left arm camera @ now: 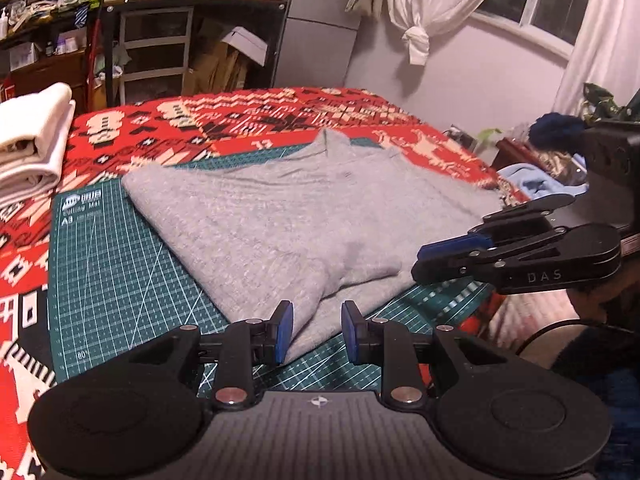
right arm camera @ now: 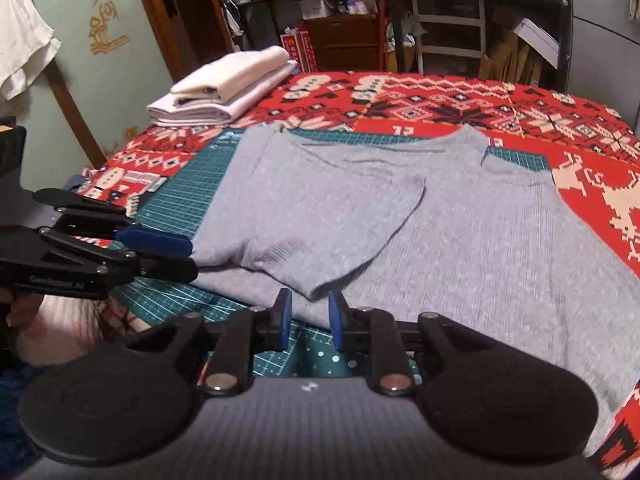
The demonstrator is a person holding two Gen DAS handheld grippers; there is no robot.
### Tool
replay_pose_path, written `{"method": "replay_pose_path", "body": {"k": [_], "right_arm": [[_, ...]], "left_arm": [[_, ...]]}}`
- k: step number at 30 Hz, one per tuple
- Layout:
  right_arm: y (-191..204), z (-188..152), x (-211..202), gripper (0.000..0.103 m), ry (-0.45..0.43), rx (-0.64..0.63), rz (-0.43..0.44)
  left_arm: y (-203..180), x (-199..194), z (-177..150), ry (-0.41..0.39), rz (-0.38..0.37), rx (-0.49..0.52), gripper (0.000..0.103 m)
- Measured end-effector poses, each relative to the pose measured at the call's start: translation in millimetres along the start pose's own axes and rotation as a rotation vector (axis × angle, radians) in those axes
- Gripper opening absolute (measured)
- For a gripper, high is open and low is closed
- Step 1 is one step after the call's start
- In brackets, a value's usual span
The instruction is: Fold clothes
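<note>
A grey knit sweater (left arm camera: 280, 216) (right arm camera: 460, 232) lies flat on a green cutting mat (left arm camera: 112, 280) (right arm camera: 180, 184). One sleeve (right arm camera: 320, 208) is folded across its body, cuff toward me. My left gripper (left arm camera: 318, 332) is open at the sweater's near edge, and a corner of grey fabric lies between its blue pads (left arm camera: 285, 332). My right gripper (right arm camera: 310, 320) is open just short of the folded cuff, with only mat showing in its gap. Each gripper also shows side-on in the other view: the right gripper (left arm camera: 418, 260) and the left gripper (right arm camera: 192, 258).
The mat rests on a red patterned blanket (left arm camera: 240, 120) (right arm camera: 480, 100) covering the table. A stack of folded white clothes (left arm camera: 32, 140) (right arm camera: 228, 88) sits at the far left corner. Cluttered shelves and drawers stand behind the table.
</note>
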State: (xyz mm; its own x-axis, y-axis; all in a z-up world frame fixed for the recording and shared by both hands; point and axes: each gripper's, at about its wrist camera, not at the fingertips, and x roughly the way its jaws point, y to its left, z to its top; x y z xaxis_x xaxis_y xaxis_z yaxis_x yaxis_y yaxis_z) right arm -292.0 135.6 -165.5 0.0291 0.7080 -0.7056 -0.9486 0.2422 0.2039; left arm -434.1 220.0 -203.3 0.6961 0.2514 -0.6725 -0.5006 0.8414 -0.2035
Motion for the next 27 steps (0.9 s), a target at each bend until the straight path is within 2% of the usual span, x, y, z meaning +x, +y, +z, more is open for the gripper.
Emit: {"method": "replay_pose_path", "body": {"k": [7,9,10,13,14,17,27], "right_arm": [[0,4,21,0.020,0.011,-0.023,0.007],[1,4,24,0.004,0.007,-0.032,0.005],[1,5,22,0.002,-0.002,-0.026,0.011],[-5,11,11,0.001,-0.029,0.018,0.039],[-7,13,7,0.001,-0.037,0.038,0.050],[-16,17,-1,0.000,-0.039,0.097,0.081],[-29,-2,13,0.000,0.062,0.117,0.059]], "left_arm": [[-3,6,-5,-0.003,0.069,0.039,0.025],[-4,8,-8,0.007,0.082,0.054,0.025],[-5,9,-9,0.007,0.092,0.064,0.025],[-5,8,-11,0.005,0.120,0.075,0.022],[-3,8,-11,0.005,0.127,0.072,0.014],[1,4,-11,0.006,0.142,0.055,0.006],[2,0,-15,0.048,0.120,0.070,0.005]]}}
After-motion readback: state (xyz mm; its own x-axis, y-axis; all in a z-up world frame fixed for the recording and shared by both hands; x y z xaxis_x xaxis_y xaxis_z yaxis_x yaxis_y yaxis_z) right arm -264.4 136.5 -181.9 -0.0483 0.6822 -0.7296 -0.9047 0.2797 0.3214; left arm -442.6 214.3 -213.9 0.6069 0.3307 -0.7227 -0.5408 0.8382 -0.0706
